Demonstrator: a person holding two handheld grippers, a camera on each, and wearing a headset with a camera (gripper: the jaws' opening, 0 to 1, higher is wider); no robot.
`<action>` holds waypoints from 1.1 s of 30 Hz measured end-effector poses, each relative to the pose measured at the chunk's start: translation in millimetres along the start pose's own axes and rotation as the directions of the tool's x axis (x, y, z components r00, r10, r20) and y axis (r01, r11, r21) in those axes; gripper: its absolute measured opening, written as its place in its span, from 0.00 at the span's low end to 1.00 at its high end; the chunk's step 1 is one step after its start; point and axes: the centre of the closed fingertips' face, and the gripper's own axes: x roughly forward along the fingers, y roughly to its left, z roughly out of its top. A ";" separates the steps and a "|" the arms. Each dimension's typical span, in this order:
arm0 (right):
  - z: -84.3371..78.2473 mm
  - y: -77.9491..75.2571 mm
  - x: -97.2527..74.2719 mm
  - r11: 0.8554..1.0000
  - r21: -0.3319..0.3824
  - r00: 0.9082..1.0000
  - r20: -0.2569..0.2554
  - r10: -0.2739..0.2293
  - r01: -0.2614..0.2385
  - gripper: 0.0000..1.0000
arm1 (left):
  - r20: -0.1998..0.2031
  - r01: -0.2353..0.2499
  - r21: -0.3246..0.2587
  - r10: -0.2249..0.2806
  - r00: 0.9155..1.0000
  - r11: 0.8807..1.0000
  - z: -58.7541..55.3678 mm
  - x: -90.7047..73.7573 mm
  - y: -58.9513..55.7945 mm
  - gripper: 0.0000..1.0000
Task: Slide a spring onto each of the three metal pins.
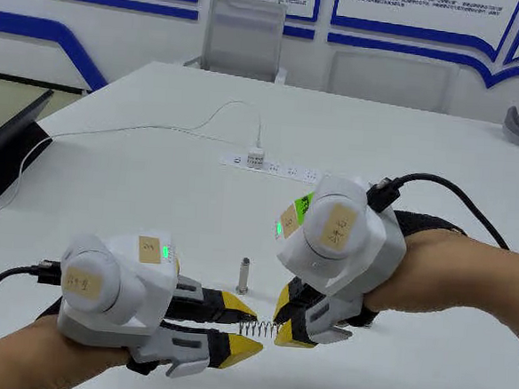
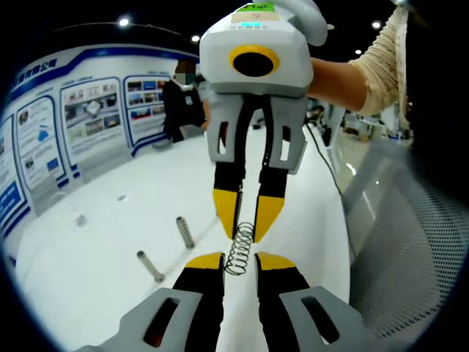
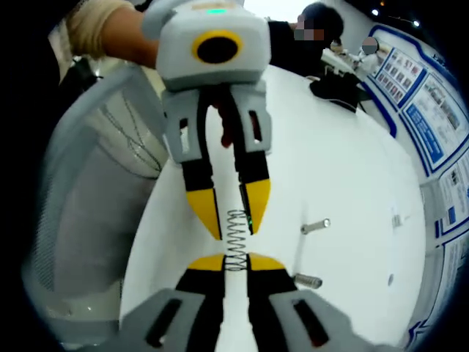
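One spring [image 2: 239, 249] spans the gap between the two tools. Its ends are pinched in the closed yellow tips of the left gripper [image 1: 255, 330] and the right gripper [image 1: 278, 329], low above the white table [image 1: 154, 178]. Judged stage: early, with a spring in hand for passing or aligning and none threaded so far. The upright pin [image 1: 243, 276] just behind the tips looks bare, as does a neighbouring pin [image 2: 150, 265] in the left gripper view; a third cannot be made out with certainty. Next move, as inferred: one gripper must let go so that one end of the coil is free. The other must then turn the spring vertical, centre its bore over the pin top and lower it without buckling. Pose: both forearms enter from the lower corners with the wrists turned inward. The jaws point at each other, nearly level and almost tip to tip.
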 end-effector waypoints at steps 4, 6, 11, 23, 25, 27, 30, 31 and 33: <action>1.9 1.8 -2.9 1.000 -0.005 1.000 0.003 0.001 -0.001 0.12 | -0.006 0.003 0.006 -0.003 1.000 1.000 -1.0 0.0 -0.4 0.13; 3.2 1.9 -5.2 1.000 -0.005 1.000 0.008 0.000 0.000 0.12 | -0.006 0.005 0.004 -0.005 1.000 1.000 -1.0 -0.1 -1.0 0.13; 8.4 1.7 -11.2 1.000 -0.001 1.000 0.025 -0.004 0.004 0.12 | -0.006 0.011 0.006 -0.011 1.000 1.000 -0.3 -1.1 -2.2 0.12; 23.5 1.9 -20.9 1.000 -0.015 0.998 0.058 -0.021 0.022 0.12 | -0.005 0.015 0.016 -0.015 1.000 1.000 1.0 -2.4 -3.3 0.11; 30.5 3.0 -22.9 1.000 -0.009 0.996 0.085 -0.015 0.016 0.08 | -0.005 0.015 0.019 -0.015 1.000 1.000 0.9 -2.5 -3.1 0.11; 34.7 -0.3 -26.6 0.999 -0.004 0.994 0.102 -0.035 0.036 0.02 | 0.002 0.023 0.018 -0.023 1.000 1.000 2.4 -2.0 -5.7 0.11; 35.0 -2.3 -27.0 0.999 0.005 0.993 0.107 -0.040 0.040 0.03 | 0.008 0.021 0.029 -0.021 1.000 0.999 5.4 -1.0 -6.6 0.11; 33.7 -3.6 -27.2 0.999 0.011 0.993 0.104 -0.046 0.045 0.04 | 0.007 0.022 0.029 -0.022 1.000 0.999 5.3 -0.9 -6.6 0.11; 31.3 -4.9 -28.5 0.999 0.024 0.993 0.106 -0.049 0.047 0.09 | 0.007 0.020 0.033 -0.020 1.000 0.999 4.7 -1.0 -5.5 0.10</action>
